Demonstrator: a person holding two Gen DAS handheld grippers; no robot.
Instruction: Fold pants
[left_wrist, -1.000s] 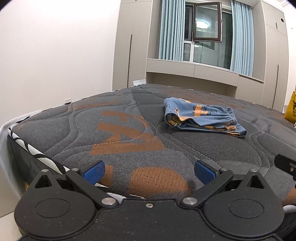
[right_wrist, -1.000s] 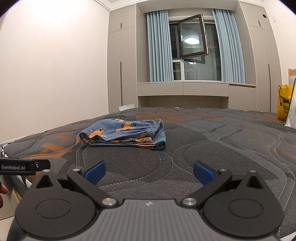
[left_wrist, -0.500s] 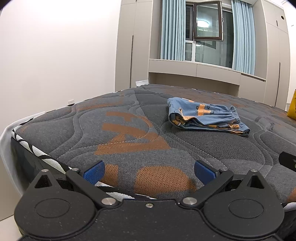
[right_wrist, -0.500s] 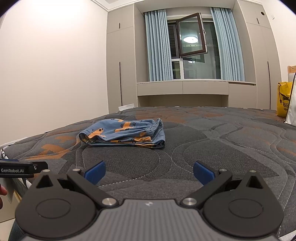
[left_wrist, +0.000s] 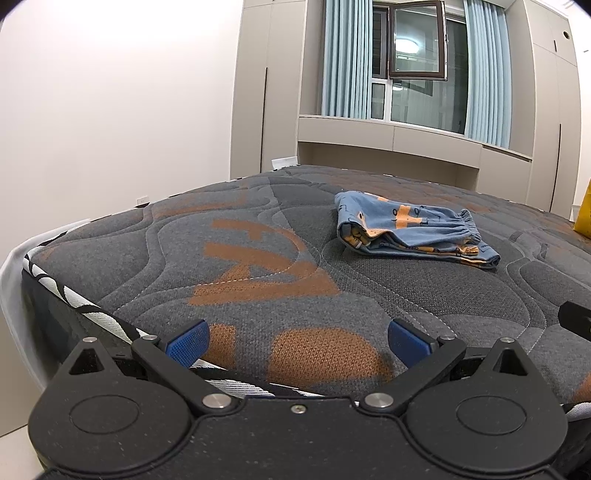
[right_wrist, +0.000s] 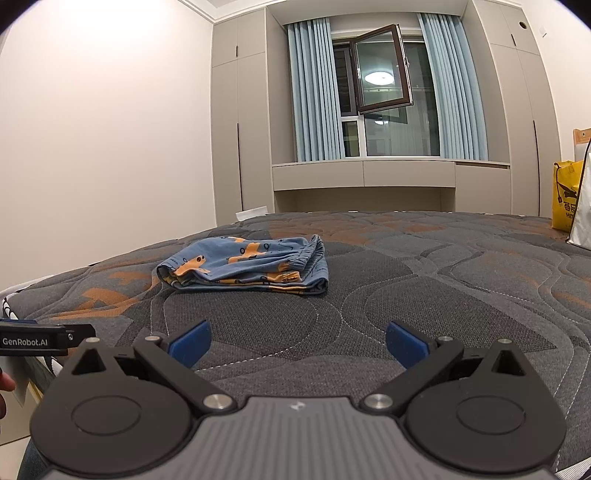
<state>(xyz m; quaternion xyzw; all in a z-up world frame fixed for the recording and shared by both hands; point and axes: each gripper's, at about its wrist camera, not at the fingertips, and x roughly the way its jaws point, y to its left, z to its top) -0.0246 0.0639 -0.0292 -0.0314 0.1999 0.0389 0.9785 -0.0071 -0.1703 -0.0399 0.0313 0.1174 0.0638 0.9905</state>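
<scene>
Lying folded on the mattress (left_wrist: 258, 258): pants (left_wrist: 410, 230), blue with orange print, right of centre in the left wrist view, left of centre in the right wrist view (right_wrist: 245, 267). Elastic waistband at the bundle's right end. Left tongs (left_wrist: 297, 338): spread wide, empty, low in frame over the mattress edge, well apart from the pants. Right tongs (right_wrist: 297, 338): likewise spread, empty, low in frame. Bag (right_wrist: 567, 195), yellow, at right edge. Curtains (right_wrist: 314, 92), pale blue, flanking an open window (right_wrist: 382, 66), top centre.
</scene>
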